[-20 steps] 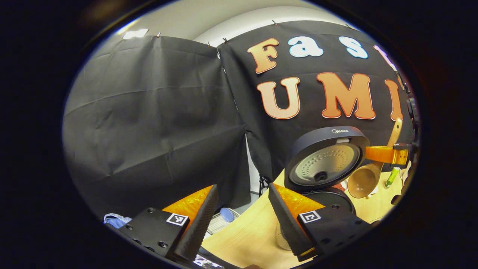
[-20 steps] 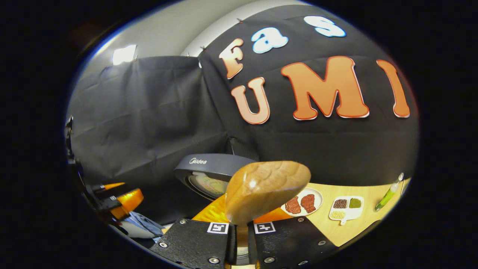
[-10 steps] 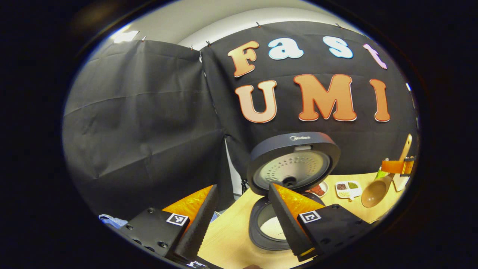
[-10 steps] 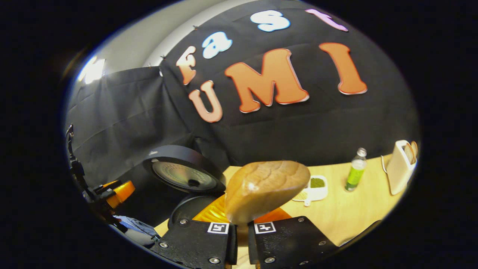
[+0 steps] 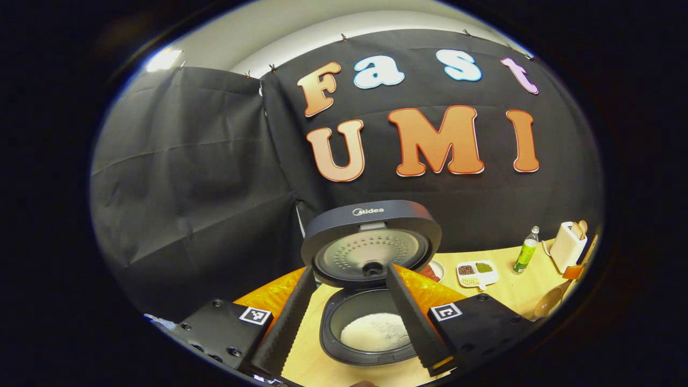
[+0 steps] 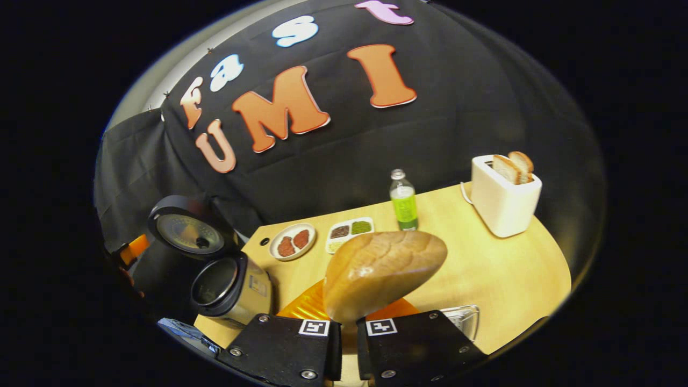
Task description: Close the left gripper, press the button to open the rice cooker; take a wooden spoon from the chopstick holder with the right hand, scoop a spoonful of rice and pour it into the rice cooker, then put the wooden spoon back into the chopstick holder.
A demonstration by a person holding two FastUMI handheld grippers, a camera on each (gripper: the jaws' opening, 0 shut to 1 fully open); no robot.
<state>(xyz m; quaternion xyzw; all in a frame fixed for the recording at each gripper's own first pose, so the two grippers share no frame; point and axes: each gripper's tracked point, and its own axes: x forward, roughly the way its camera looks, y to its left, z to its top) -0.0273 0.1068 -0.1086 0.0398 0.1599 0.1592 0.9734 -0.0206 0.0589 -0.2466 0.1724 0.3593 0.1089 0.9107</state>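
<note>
The dark rice cooker (image 5: 371, 344) stands open, its lid (image 5: 371, 244) raised, with white rice (image 5: 374, 331) in the pot. My left gripper (image 5: 349, 322) is open, and its fingers frame the pot from just in front. The wooden spoon (image 6: 384, 271) is held by its handle in my shut right gripper (image 6: 348, 322), its bowl close before the camera, back side facing me. In the right gripper view the cooker (image 6: 231, 287) sits off to the left. Near the right edge of the left gripper view the spoon (image 5: 548, 303) hangs low over the table.
On the wooden table (image 6: 494, 269) stand a white toaster (image 6: 502, 196) with bread, a green bottle (image 6: 404, 201), a plate of meat (image 6: 292, 242) and a small tray of beans (image 6: 349, 234). A metal mesh container (image 6: 462, 317) lies near the front edge.
The left gripper's view has swung right, so the open cooker now sits between its fingers. My right gripper carried the spoon rightward, away from the cooker, and tilted down toward the table.
</note>
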